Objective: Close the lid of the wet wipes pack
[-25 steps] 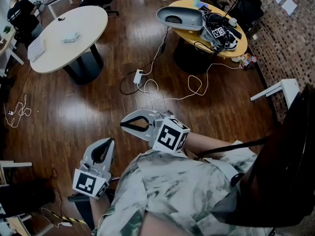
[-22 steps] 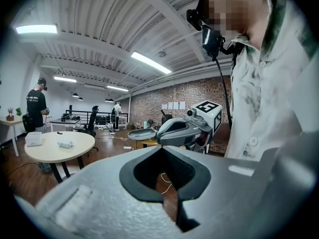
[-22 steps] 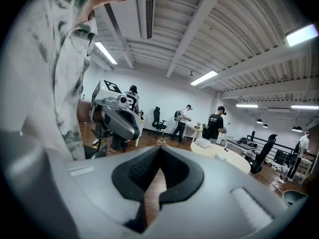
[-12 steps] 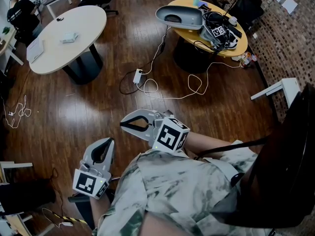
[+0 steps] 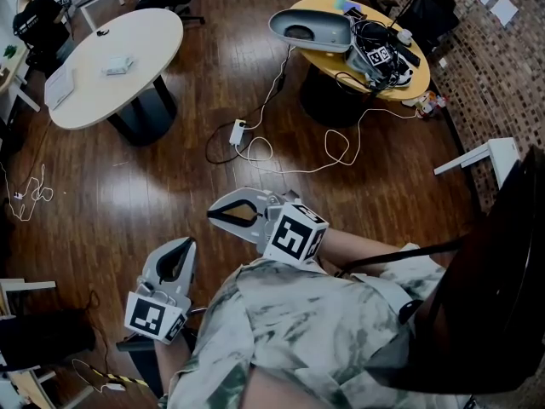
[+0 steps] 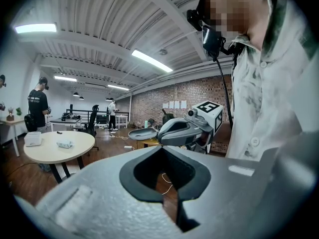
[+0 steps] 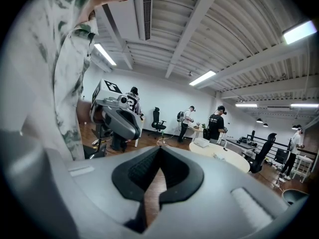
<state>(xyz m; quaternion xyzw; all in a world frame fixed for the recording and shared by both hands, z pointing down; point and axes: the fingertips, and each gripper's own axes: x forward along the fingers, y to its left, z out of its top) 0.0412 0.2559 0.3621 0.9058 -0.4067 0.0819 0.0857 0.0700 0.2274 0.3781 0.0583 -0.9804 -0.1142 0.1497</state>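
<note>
Floor (image 5: 170,186): dark wood planks, takes up most of the head view.
White round table (image 5: 145,32): up at 10 o'clock, well apart from both grippers.
Yellow table (image 5: 317,8): 1 o'clock, pretty cluttered.
Right gripper (image 5: 213,215): just below centre, nose pointing to 9 o'clock, claw pinched closed with nothing in it.
Left gripper (image 5: 185,245): down at 7 o'clock, nose pointing to 12, claw closed too, also empty.
Wet wipes pack (image 5: 119,65): small pale pack lying on the white round table with nothing touching it. It's too tiny to tell if the lid's up or down.
</note>
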